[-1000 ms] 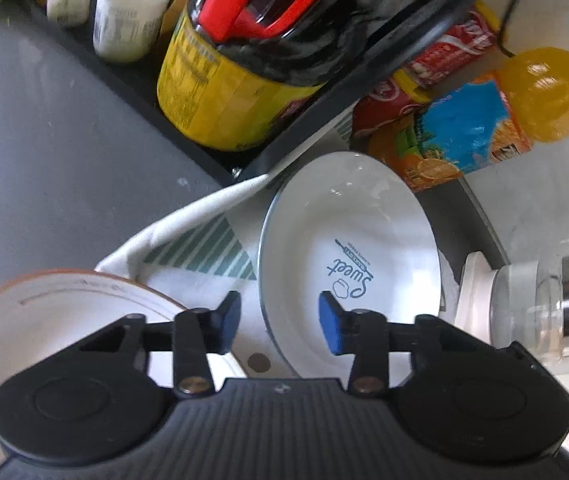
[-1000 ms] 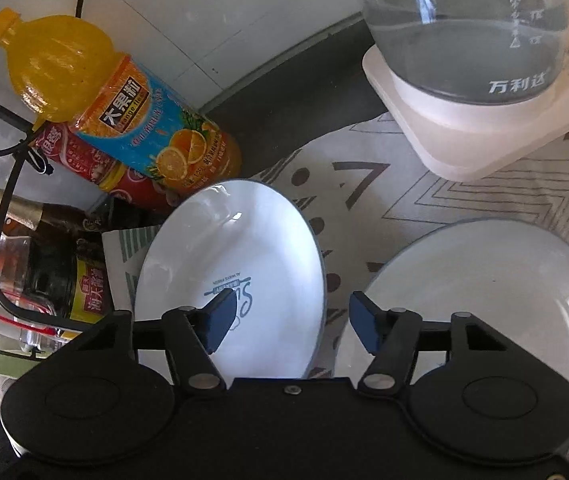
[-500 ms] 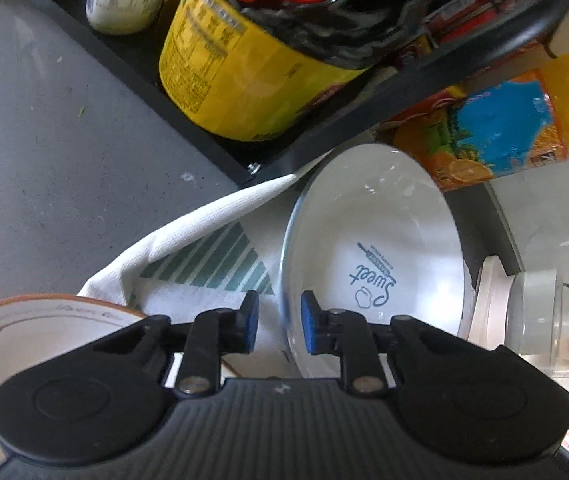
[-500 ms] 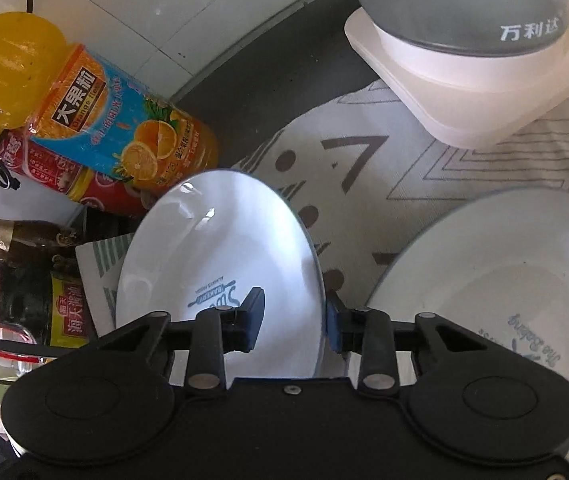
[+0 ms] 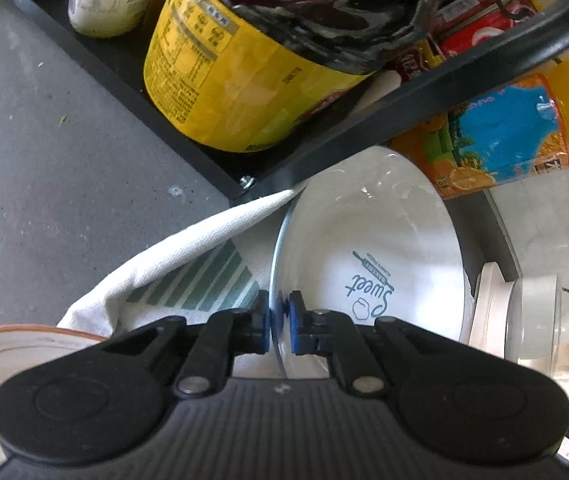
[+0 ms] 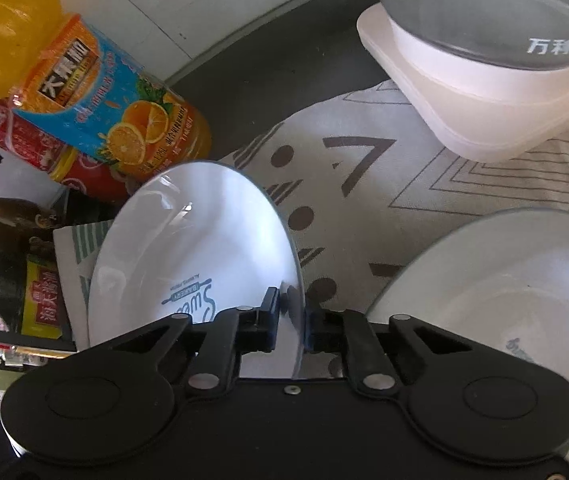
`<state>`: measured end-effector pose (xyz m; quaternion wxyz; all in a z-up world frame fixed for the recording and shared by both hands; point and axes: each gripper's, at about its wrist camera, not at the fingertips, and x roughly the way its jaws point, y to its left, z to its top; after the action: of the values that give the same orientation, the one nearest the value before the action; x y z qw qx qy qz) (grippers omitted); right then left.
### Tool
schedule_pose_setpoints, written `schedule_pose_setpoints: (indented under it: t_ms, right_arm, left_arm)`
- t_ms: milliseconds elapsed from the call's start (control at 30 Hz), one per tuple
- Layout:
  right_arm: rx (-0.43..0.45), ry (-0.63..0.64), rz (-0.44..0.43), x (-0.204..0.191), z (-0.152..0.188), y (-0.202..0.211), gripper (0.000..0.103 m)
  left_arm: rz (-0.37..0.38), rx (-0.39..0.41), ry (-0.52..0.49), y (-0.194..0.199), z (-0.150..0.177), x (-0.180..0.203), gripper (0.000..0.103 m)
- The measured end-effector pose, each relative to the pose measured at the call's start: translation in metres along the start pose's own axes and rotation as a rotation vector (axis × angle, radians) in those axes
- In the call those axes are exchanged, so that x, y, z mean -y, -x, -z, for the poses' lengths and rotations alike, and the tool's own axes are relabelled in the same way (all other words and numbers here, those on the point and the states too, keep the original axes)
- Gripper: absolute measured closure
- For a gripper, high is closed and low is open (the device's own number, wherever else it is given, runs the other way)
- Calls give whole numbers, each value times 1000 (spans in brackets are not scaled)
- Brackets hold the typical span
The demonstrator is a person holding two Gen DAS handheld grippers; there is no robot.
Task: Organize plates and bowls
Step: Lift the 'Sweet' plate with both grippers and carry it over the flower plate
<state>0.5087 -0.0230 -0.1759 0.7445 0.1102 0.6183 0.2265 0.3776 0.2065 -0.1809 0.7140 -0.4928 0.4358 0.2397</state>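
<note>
A white "Sweet" plate with a blue rim [image 5: 368,256] lies on a patterned cloth. My left gripper [image 5: 278,316] is shut on its left rim. The same white plate shows in the right wrist view [image 6: 200,252], where my right gripper [image 6: 290,316] is shut on its right rim. A second white plate [image 6: 496,280] lies to the right of it. An orange-rimmed plate [image 5: 24,344] lies at the lower left of the left wrist view, partly hidden by the gripper body.
A black rack [image 5: 364,136] holds a yellow-labelled jar [image 5: 236,68] and bottles right behind the plate. An orange juice bottle [image 6: 84,92] and a red can [image 6: 32,148] stand beside it. A glass kettle on a white base [image 6: 480,68] stands at the back right.
Both grippers have moved in and closed from open onto opposite rims of the Sweet plate.
</note>
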Motion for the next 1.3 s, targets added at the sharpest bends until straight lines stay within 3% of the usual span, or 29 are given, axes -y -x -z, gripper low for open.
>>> schedule_pose_setpoints:
  t_ms: [167,567,1300]
  right_arm:
    - [22,-35,-68,9,5,16,98]
    - [78,-46,-119,10,19,36,97]
    - [89,77,-226,17,66,103,95]
  left_arm:
    - [15,9,-17,9,-1,1,97]
    - [20,50,-77,31,4,10,97]
    - [-12,162,-25,109,85,-9,97]
